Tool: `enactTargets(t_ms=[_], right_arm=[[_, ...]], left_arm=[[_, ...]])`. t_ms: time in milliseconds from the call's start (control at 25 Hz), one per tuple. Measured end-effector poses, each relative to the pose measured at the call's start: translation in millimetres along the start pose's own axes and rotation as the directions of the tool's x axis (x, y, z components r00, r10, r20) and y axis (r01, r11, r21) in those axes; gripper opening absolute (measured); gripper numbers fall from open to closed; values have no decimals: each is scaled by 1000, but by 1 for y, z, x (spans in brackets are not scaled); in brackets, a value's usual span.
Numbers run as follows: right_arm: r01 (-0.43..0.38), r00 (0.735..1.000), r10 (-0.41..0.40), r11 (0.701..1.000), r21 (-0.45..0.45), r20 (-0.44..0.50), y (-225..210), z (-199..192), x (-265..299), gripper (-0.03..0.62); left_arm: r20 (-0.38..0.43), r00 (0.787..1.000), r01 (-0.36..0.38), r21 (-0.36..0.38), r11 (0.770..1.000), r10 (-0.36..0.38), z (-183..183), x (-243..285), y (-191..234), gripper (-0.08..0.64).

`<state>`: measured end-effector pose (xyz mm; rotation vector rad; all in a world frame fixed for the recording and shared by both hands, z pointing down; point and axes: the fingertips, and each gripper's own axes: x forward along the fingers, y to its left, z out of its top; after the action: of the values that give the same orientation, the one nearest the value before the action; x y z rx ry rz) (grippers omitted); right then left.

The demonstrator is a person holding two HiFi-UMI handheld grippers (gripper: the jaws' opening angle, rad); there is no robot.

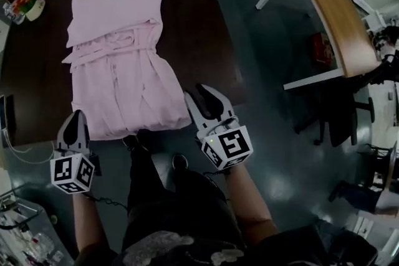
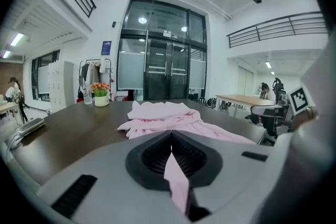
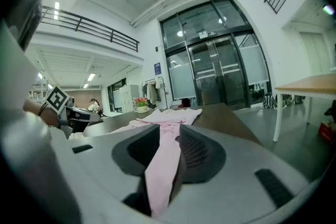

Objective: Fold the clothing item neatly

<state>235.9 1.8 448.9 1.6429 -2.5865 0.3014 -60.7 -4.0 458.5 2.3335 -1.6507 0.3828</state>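
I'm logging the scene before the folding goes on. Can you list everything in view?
garment: one, pink, lying lengthways on the dark table
dark table: one, dark brown, under the garment
flowerpot: one, white with orange flowers, at the dark table's far left
wooden table: one, light wood top on white legs, off to the right
glass doors: one set, dark-framed, on the far wall
left claw: one, grey and black, shut on the garment's near left corner
right claw: one, grey and black, shut on the garment's near right corner
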Motion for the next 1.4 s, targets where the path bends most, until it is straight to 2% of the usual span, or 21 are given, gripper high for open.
enactTargets(t_ms=[160, 280, 480, 560, 600, 640, 800, 880, 1000, 1160, 1280, 1400], right_arm=[[53, 999, -53, 998, 27, 12, -20, -28, -35, 106], [97, 995, -97, 995, -3, -12, -18, -66, -59, 106], [129, 981, -130, 991, -14, -144, 3, -158, -85, 107], [116, 977, -114, 993, 0, -178, 12, -190, -83, 109], [100, 977, -95, 995, 13, -192, 18, -207, -81, 138], [83, 975, -76, 996, 26, -208, 23, -224, -78, 196], [73, 964, -71, 997, 0, -255, 24, -284, -60, 275], [89, 959, -91, 996, -20, -269, 15, -307, -51, 290], [92, 956, -104, 994, -57, -276, 3, -330, -29, 291], [81, 960, -102, 993, -89, -262, -4, -353, -7, 291], [50, 957, -86, 990, -135, -277, 2, -374, 10, 291], [57, 951, -98, 988, -144, -295, 7, -387, 20, 290]], left_arm=[[-49, 997, -51, 37, 998, 53, -34, -19, -23, 10], [-61, 997, -46, 40, 998, 49, -71, -40, -36, 11], [-42, 999, -30, 40, 999, 31, -137, -67, -46, 11], [-41, 998, -41, 37, 998, 43, -162, -69, -38, 11], [-47, 998, -38, 34, 999, 40, -177, -70, -33, 18], [-57, 998, -24, 27, 999, 25, -193, -69, -29, 57], [-114, 990, 76, -3, 997, -76, -263, -56, -8, 235], [-141, 985, 97, -4, 995, -97, -295, -49, 6, 267], [-170, 982, 92, 23, 995, -87, -335, -35, 33, 291], [-136, 987, 88, 47, 995, -81, -364, -4, 57, 361], [-93, 987, 135, 65, 989, -129, -373, 20, 60, 382], [-95, 974, 213, 76, 974, -206, -379, 44, 51, 382]])
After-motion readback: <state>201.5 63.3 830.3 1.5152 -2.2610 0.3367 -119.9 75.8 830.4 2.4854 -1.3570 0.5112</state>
